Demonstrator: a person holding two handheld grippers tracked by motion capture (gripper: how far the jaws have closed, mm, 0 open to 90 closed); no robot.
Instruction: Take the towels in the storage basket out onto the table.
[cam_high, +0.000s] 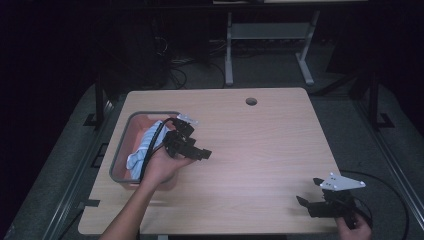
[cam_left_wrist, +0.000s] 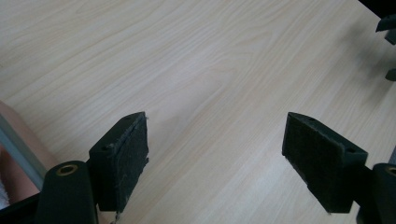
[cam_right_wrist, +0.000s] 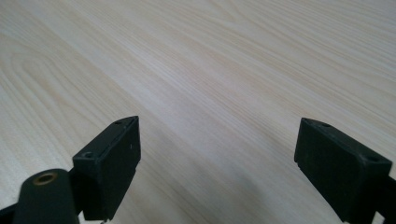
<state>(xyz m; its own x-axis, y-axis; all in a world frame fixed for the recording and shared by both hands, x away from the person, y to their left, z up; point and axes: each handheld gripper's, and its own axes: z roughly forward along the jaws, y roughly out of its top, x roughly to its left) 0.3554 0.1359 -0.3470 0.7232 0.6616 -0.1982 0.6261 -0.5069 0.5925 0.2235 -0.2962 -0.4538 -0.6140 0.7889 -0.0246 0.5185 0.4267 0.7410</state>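
Grippers both gape wide with nothing held, I see. Left gripper (cam_high: 204, 153) hangs over the worktop (cam_high: 260, 150) just beside the bin (cam_high: 120, 150), where the cloth (cam_high: 145, 145) lies. Right gripper (cam_high: 309, 192) sits near the front right corner.

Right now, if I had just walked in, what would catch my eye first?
Probably the pink bin at the table's left edge, with a pale blue-and-white cloth heaped inside. Beside it the left claw hangs open over bare wood, holding nothing. At the near right corner the right claw also stands open and empty.
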